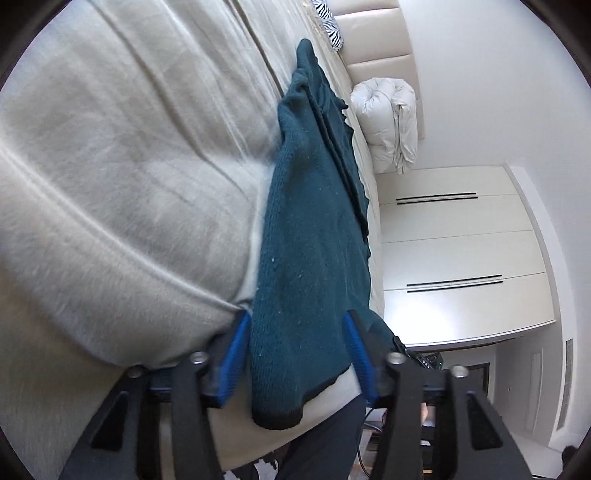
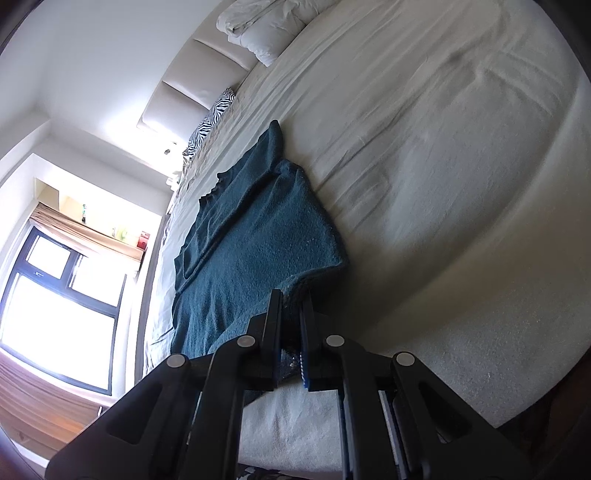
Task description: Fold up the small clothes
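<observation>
Only rightward: window (image 2: 55, 295); leftward: wardrobe (image 1: 461, 251)

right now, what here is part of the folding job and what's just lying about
Part of the job:
- teal sweater spread on the bed
- left gripper, jaws open astride the sweater's near edge
- right gripper, jaws shut on the sweater's near edge

Just lying about:
- rolled white duvet
- zebra-print pillow
- padded headboard
- cupboards
- window

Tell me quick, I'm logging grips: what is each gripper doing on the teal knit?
Left gripper: open, the teal knit garment between its blue pads, not pinched.
Right gripper: shut on the garment's edge.
</observation>
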`<state>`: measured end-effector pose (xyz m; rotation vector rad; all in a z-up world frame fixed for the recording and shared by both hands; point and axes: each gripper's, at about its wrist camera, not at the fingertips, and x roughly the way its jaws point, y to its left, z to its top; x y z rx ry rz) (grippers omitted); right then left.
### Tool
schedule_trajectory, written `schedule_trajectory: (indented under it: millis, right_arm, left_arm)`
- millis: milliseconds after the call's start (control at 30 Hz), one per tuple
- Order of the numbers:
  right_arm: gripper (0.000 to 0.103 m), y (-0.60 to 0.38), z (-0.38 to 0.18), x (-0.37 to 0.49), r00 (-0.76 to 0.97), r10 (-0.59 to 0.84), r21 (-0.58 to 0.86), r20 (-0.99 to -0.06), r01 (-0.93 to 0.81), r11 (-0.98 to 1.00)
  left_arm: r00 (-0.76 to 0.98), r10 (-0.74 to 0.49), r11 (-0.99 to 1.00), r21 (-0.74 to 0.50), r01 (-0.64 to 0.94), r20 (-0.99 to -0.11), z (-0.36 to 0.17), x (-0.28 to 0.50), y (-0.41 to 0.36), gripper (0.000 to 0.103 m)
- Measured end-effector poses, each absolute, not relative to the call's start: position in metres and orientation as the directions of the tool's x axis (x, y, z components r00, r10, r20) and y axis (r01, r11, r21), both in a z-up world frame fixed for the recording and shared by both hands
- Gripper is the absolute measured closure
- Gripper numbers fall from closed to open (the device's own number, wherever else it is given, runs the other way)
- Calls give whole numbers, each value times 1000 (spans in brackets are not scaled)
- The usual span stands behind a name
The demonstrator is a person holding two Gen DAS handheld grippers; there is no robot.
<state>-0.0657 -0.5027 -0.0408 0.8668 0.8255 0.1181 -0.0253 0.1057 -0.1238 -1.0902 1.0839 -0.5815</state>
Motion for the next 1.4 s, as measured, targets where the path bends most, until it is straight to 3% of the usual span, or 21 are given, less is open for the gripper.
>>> schedule_trajectory:
  millis: [33, 100, 267, 600, 867, 1400]
  right_arm:
    - [96, -503, -40, -66, 693, 409, 716, -594, 224, 661]
    - [96, -503, -42, -65, 693, 409, 717, -594, 226, 659]
    - [96, -501, -44, -63, 689, 409, 713, -599, 226, 663]
    - [96, -502, -44, -63, 689, 409, 713, -598, 224, 665]
    - [96, -503, -40, -62, 698, 397, 708, -596, 224, 669]
    - [96, -492, 11, -17, 749, 408, 720, -521, 131, 681]
  left_arm:
    - [389, -828, 392, -913, -111, -403, -124, -26, 104, 69]
    - [366, -851, 367, -925, -97, -377, -126, -30, 100, 73]
    - [366, -880, 302, -951, -60, -302, -124, -37, 92, 74]
    - [352, -861, 355, -930, -99, -366, -125, -46, 92, 96]
    - [381, -838, 388, -917, -91, -392, -105, -44, 102, 97]
    - [516, -831, 254, -967, 18, -209, -26, 19, 121, 97]
